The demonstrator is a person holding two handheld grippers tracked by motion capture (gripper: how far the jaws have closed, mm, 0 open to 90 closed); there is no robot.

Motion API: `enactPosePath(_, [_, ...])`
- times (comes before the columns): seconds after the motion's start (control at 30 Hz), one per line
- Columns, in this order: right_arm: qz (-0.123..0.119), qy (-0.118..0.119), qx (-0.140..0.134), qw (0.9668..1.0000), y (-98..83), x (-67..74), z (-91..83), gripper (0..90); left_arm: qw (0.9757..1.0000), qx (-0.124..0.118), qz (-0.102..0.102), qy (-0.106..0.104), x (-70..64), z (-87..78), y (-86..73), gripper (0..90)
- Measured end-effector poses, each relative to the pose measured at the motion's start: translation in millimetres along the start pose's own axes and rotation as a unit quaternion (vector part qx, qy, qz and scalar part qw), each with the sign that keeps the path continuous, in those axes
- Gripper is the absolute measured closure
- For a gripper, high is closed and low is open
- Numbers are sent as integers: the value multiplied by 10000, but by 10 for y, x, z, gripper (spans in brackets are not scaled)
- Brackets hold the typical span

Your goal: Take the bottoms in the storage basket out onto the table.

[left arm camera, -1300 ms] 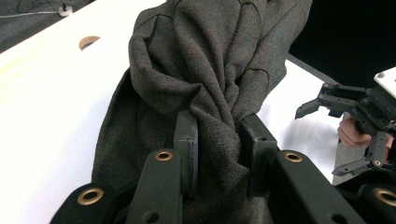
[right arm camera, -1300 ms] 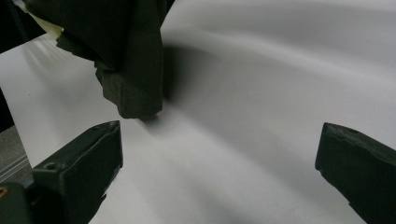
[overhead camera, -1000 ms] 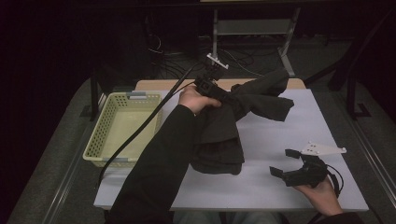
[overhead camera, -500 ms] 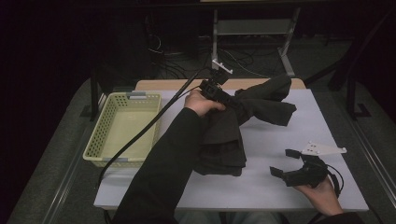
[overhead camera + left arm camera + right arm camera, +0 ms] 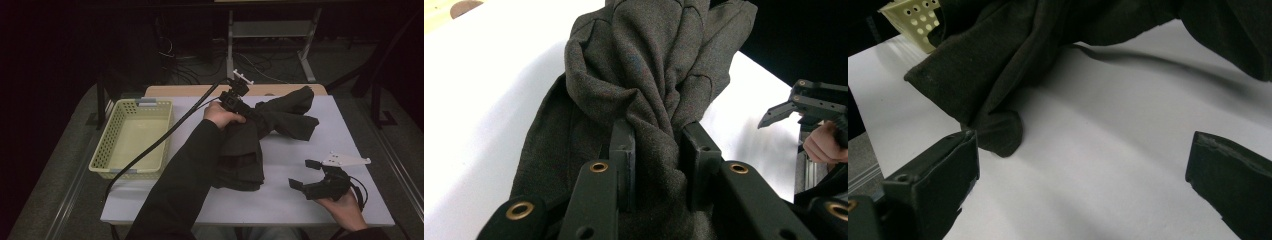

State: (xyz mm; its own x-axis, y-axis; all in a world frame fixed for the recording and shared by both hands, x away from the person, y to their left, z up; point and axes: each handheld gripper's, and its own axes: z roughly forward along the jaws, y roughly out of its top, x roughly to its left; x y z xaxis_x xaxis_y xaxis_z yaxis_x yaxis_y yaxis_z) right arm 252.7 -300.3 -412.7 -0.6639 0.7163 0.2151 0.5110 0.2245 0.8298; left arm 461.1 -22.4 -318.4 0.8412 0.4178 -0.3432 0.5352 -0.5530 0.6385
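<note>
One dark garment [image 5: 250, 145], clamped at the far middle of the white surface [image 5: 300, 205].
Bunched cloth of the garment sits pinched between the closed jaws of the left hand-held gripper [image 5: 656, 145], near the far edge of the surface; from there one part spreads toward the far right corner and a longer part trails toward the person, its hem lying flat just ahead of the right hand-held gripper [image 5: 1083, 170]. That right hand-held gripper rests low at the near right with jaws wide apart and nothing between them. Bare surface lies open between the hem and the right edge, and along the near edge. A yellow perforated basket [image 5: 112, 160] stands at the left edge, apart from the garment.
</note>
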Motion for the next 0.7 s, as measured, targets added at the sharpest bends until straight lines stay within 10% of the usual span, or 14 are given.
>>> enactPosePath(0.7, [-51, 54, 30, 10000, 16, 22, 19, 3, 9999, 91, 24, -46, 49, 329, -83, 687])
